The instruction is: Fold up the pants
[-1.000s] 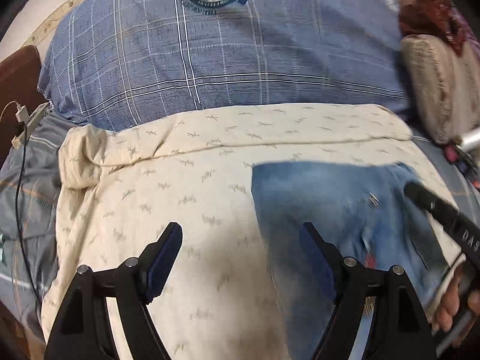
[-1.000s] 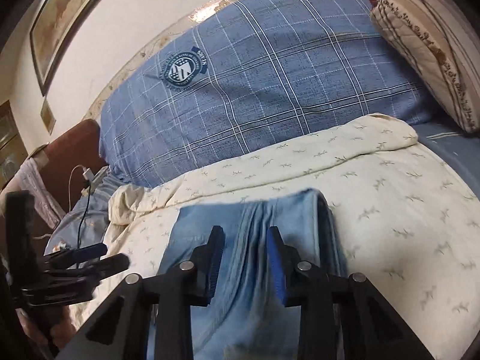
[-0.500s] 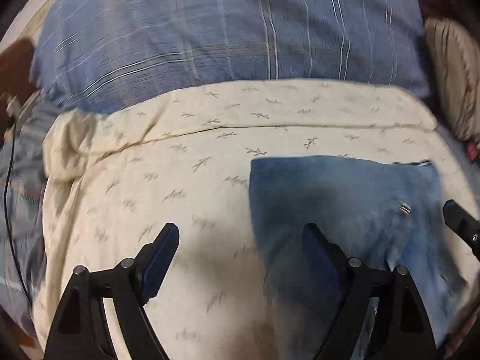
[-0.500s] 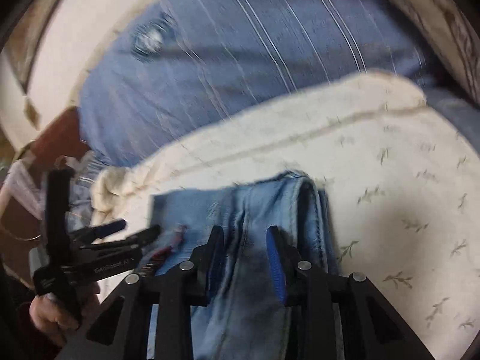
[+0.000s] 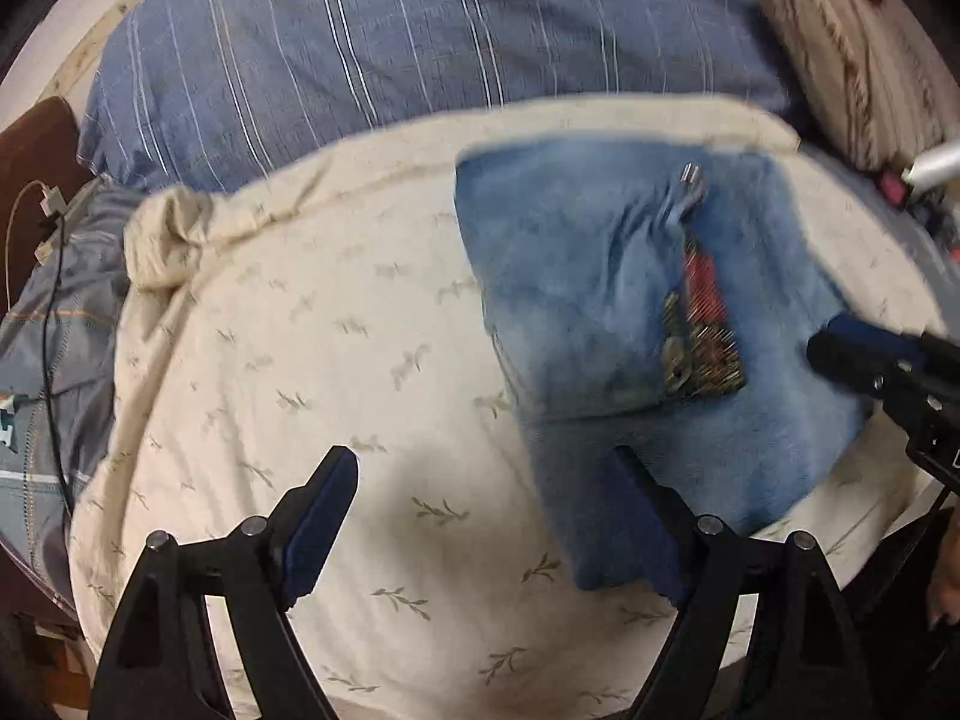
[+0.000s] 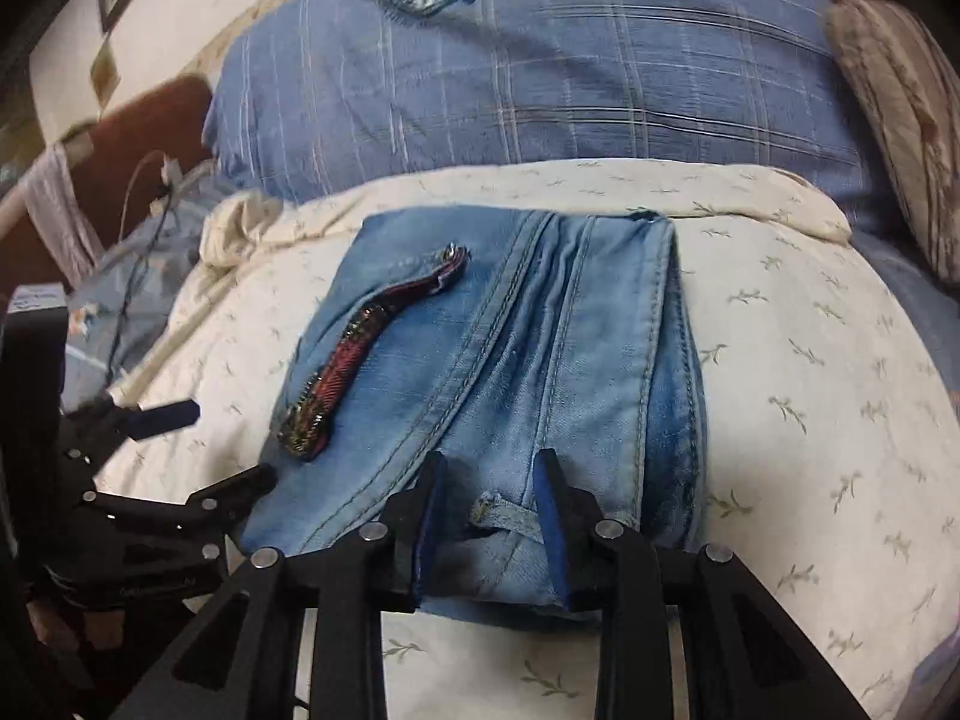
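Observation:
Folded blue denim pants (image 6: pixel 510 354) lie flat on a cream leaf-print blanket (image 6: pixel 810 396), with a red patterned belt strip (image 6: pixel 348 372) on top. My right gripper (image 6: pixel 489 480) has its jaws around the near waistband edge, narrowly apart, with denim between them. In the left wrist view the pants (image 5: pixel 588 276) lie to the right. My left gripper (image 5: pixel 480 480) is wide open and empty above the blanket (image 5: pixel 288 360), its right finger over the pants' near left edge. The right gripper (image 5: pixel 864 354) shows at the right edge there; the left one (image 6: pixel 156 420) shows at the left of the right view.
A large blue plaid pillow (image 6: pixel 540 72) lies behind the blanket. A striped beige cushion (image 6: pixel 900 120) sits at the right. A charger cable (image 5: pixel 48 252) and brown headboard (image 5: pixel 30 150) are at the left.
The pants have been laid down flat on the blanket, and the belt strip shows on top. The right gripper's jaws have opened slightly. The left gripper stayed open.

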A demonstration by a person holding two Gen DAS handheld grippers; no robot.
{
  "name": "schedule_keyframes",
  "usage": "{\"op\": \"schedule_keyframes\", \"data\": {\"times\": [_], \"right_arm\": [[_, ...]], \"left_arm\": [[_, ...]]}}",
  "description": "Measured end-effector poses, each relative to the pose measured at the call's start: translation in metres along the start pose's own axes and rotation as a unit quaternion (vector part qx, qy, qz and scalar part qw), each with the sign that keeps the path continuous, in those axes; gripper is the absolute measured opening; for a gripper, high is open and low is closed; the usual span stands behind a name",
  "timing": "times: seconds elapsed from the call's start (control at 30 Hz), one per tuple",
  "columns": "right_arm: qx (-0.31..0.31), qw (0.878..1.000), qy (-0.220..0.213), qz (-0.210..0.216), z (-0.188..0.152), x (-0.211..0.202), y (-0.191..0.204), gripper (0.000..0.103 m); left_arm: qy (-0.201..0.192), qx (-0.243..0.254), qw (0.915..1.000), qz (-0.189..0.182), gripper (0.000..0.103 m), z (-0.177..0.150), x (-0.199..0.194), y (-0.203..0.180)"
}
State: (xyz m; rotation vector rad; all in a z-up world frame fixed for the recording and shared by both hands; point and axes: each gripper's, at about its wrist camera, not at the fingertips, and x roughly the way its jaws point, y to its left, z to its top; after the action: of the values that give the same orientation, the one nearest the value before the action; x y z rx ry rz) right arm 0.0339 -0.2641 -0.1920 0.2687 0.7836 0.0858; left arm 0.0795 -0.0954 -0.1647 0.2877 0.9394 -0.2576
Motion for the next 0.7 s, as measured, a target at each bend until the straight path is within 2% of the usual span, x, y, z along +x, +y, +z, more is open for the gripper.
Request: {"op": "schedule_keyframes", "data": {"times": [0.1, 0.23, 0.47, 0.7], "right_arm": [[0.015, 0.997, -0.066, 0.039, -0.002, -0.029, -0.002, 0.033], [0.015, 0.99, -0.126, 0.056, -0.005, -0.054, 0.004, 0.033], [-0.007, 0.988, -0.143, 0.056, -0.008, -0.064, 0.019, 0.033], [0.005, 0.987, -0.148, 0.059, -0.009, -0.067, 0.012, 0.033]], "left_arm": [[-0.046, -0.004, 0.9988, 0.013, 0.085, 0.005, -0.034, 0.004], [-0.091, -0.007, 0.9953, 0.031, 0.085, 0.009, -0.069, 0.005], [-0.125, -0.017, 0.9912, 0.039, 0.088, 0.007, -0.108, 0.004], [-0.133, -0.022, 0.9895, 0.052, 0.089, 0.013, -0.112, 0.002]]}}
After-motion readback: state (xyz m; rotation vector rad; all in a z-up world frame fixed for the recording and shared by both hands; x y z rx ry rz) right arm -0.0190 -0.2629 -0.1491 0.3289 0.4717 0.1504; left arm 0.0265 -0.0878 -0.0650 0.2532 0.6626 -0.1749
